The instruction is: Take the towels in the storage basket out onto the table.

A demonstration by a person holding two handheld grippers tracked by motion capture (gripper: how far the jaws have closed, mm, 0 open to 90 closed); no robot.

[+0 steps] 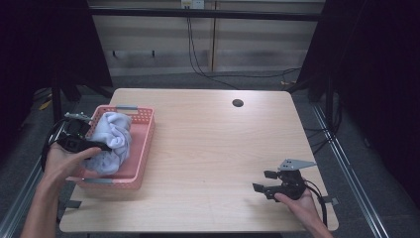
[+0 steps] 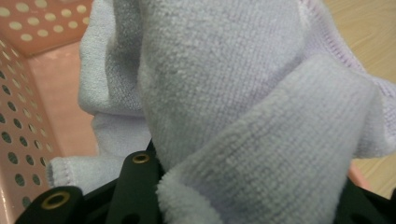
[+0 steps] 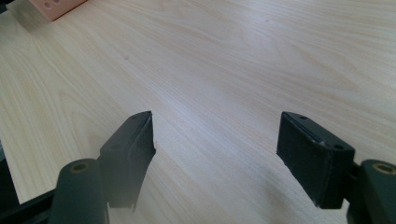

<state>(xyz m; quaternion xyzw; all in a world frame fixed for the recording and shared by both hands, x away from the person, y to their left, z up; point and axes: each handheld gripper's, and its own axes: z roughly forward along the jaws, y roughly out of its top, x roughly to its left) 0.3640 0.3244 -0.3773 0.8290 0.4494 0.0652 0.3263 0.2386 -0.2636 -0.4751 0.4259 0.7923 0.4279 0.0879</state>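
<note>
Left tongs (image 1: 101, 147) clamp towel (image 1: 113, 140) (over basket (image 1: 141, 148)); right tongs (image 1: 264, 181) wide, empty.

left claw (image 2: 243, 196) tips buried in towel (image 2: 224, 84) (grip unseen)

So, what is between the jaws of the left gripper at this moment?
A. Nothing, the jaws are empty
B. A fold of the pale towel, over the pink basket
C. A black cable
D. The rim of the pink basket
B: in the left gripper view the pale towel bunches between the jaws of the left gripper, above the pink basket.
</note>
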